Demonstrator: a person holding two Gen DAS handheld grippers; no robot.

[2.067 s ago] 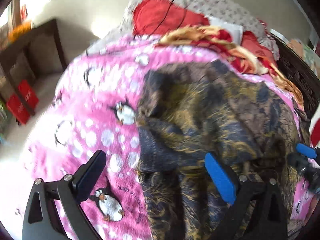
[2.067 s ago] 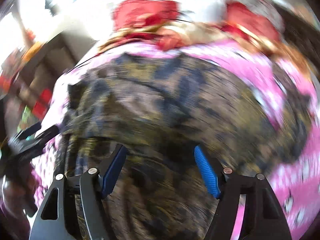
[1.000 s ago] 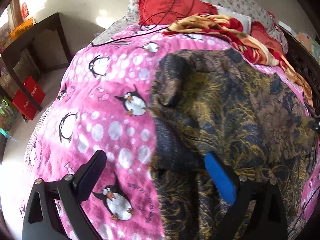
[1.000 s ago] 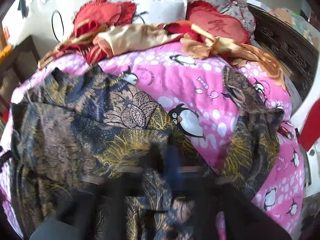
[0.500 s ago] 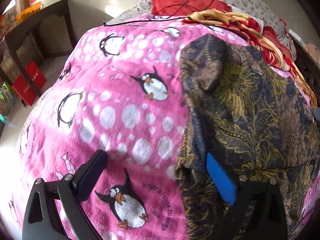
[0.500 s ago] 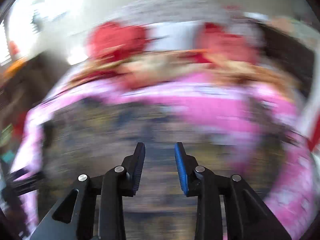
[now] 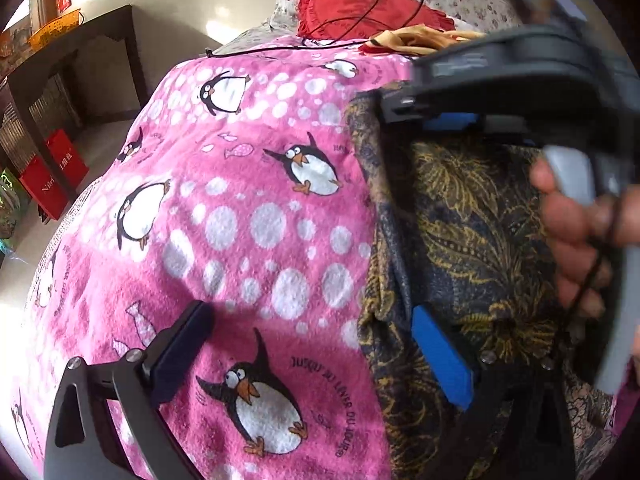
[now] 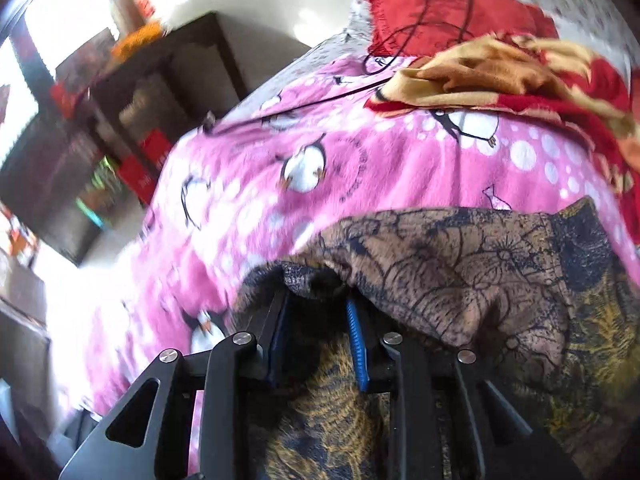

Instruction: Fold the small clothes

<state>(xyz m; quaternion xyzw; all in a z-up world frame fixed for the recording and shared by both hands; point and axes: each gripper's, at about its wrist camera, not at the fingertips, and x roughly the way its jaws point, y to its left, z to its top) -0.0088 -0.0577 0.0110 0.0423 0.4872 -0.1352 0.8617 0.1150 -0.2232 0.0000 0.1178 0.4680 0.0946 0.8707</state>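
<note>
A dark blue garment with gold and brown flower print (image 7: 472, 220) lies on a pink penguin blanket (image 7: 260, 220). My left gripper (image 7: 308, 312) stands open over the garment's left edge, its blue finger (image 7: 440, 356) above the cloth and its dark finger above the blanket. A hand (image 7: 572, 232) holds my right gripper's body (image 7: 520, 64) over the garment's far corner. In the right wrist view, my right gripper (image 8: 316, 300) is narrow and closing at the lifted edge of a brown fold of the garment (image 8: 480, 280). Cloth lies between its tips, and the pads are not seen pressing on it.
A red heart cushion (image 7: 352, 4) with a black cable (image 7: 360, 20) and a crumpled yellow and red blanket (image 8: 500, 76) lie at the head of the bed. Left of the bed stand a dark wooden table (image 7: 80, 60) and red boxes (image 7: 52, 184) on the floor.
My right gripper swung fast from the garment's right side to its left edge, opened from shut, and now shows in the left wrist view. The left gripper barely moved and stays open.
</note>
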